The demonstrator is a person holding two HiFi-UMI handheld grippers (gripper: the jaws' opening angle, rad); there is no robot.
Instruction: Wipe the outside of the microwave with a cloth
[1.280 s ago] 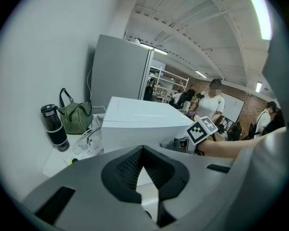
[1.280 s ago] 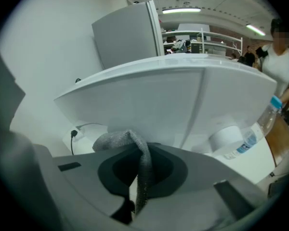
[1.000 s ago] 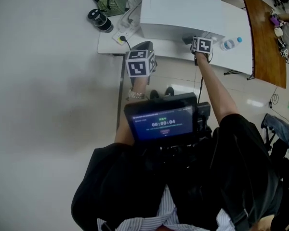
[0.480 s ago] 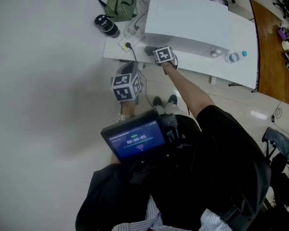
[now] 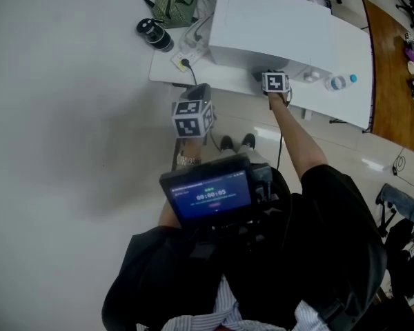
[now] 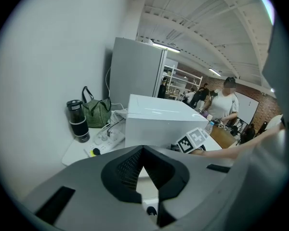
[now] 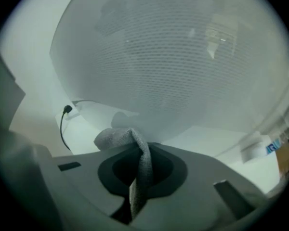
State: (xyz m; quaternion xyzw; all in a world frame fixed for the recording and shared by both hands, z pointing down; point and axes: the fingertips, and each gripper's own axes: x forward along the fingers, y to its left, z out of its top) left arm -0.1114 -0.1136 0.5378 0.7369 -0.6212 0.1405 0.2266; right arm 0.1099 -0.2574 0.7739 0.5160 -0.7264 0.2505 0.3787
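Two grippers seen from the head view: the right gripper [image 5: 274, 83] reaches the front of the microwave [image 5: 269, 26] on a white table [image 5: 345, 98], while the left gripper [image 5: 192, 118] hangs short of it. Left gripper view: jaws pressed together, empty. Right gripper view: jaws pinch a grey cloth [image 7: 137, 167] at the microwave's mesh door.

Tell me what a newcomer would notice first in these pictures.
The big white microwave on the white table dominates, and its mesh-patterned door fills the right gripper view. The right gripper holds a grey cloth, pinched in its fingers, at that door. The left gripper hangs short of the table, fingers together on nothing.
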